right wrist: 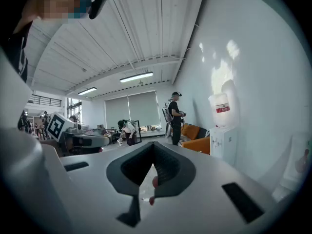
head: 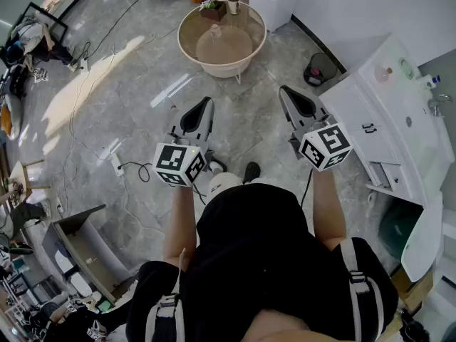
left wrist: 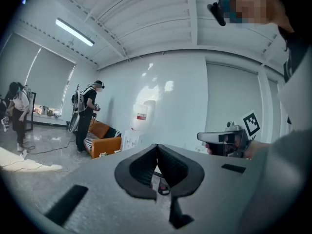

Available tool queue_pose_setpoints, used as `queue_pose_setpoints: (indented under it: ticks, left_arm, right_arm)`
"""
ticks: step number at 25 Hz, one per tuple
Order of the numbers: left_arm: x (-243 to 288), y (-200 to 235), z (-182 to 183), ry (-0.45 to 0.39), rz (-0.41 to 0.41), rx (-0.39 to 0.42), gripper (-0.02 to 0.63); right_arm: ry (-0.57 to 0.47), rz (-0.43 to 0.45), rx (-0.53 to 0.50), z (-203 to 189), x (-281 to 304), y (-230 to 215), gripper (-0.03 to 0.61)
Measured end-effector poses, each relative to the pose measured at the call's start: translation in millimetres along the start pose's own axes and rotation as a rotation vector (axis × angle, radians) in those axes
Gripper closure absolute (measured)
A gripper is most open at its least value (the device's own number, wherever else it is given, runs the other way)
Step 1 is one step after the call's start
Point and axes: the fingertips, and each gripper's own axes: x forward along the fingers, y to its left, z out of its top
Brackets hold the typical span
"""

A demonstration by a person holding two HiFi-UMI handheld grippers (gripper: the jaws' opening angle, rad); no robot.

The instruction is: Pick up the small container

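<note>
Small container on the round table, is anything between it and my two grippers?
Nothing visible does. The left gripper and right gripper hang shut and empty over the floor, short of the round table. The small container stands near the table's far edge, with a potted plant close on its left, beside it rather than in front.

Left gripper (head: 207, 103), right gripper (head: 284, 91) both closed, empty

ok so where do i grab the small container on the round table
Probably across its side walls, coming in from the right: the small container stands upright near the far rim of the round table, with the plant pot close on its left.
</note>
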Motion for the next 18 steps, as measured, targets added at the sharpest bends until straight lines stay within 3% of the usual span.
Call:
queue_pose_setpoints:
  ticks: [10, 18]
  left_arm:
    - [9, -1, -6, -0.001, 0.012, 0.002, 0.596]
    - [9, 7, -10, 0.016, 0.045, -0.01, 0.596]
  right_arm:
    - [-0.012, -0.005, -0.029, -2, -6, -12, 0.575]
    - [-0.037, 0.019, 0.034, -4, 1, -19, 0.574]
